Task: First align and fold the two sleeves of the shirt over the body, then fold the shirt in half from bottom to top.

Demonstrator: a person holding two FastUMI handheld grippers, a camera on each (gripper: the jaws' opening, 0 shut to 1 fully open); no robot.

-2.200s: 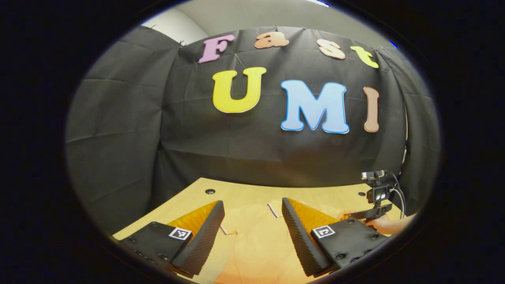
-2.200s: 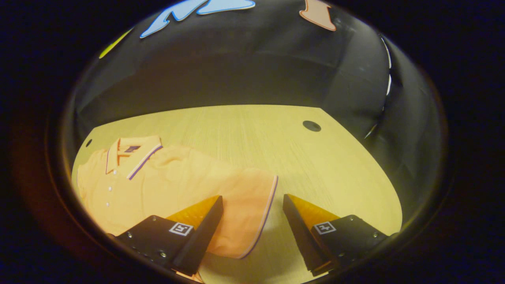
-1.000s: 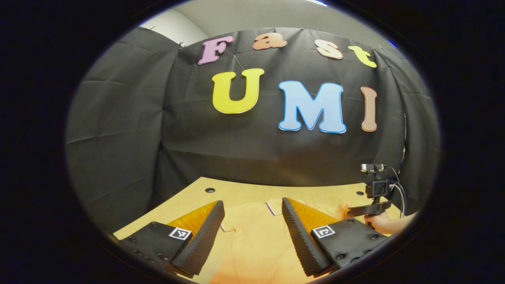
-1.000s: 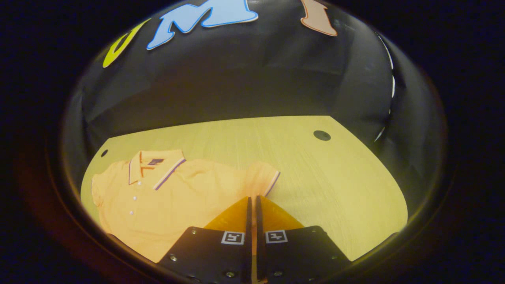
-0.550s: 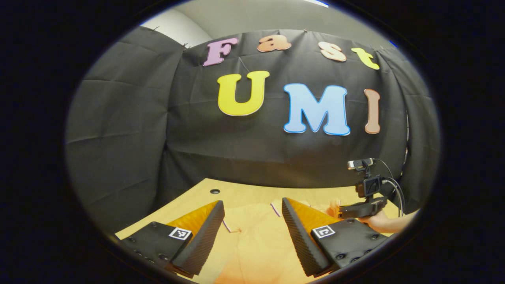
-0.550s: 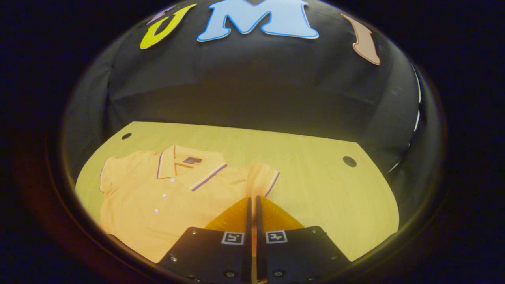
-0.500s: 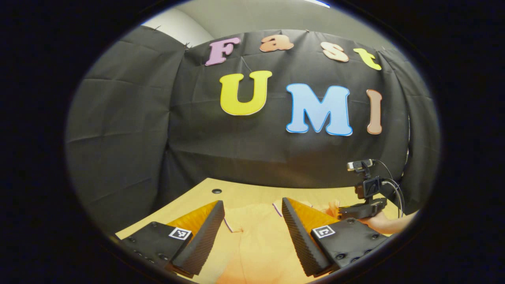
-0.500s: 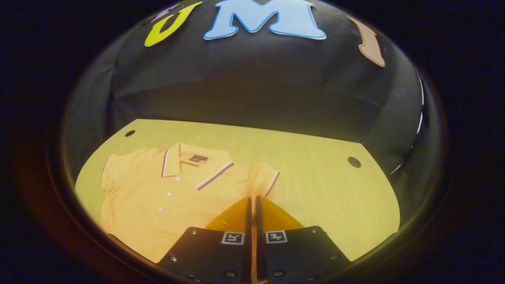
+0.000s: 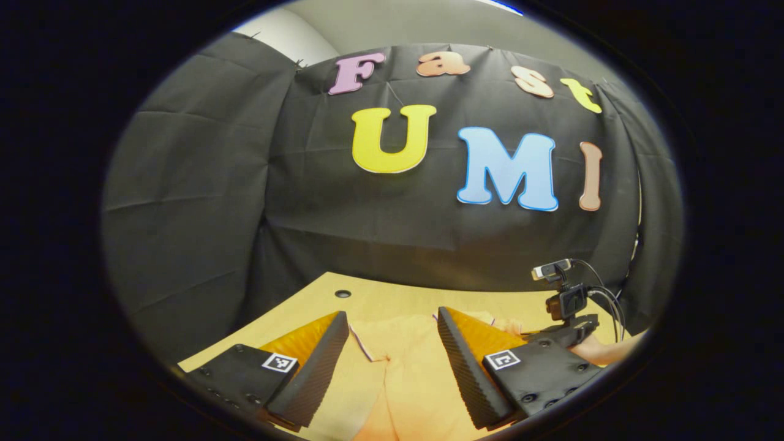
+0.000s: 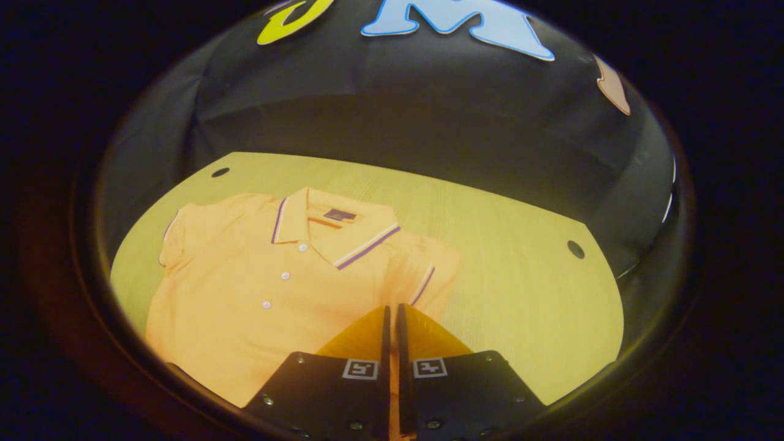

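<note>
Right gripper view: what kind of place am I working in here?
Most likely a data-recording booth, not a home: black cloth wall hung as a backdrop, a bare light wooden table with round holes, and one orange polo shirt laid flat, its sleeve in the right gripper.
</note>
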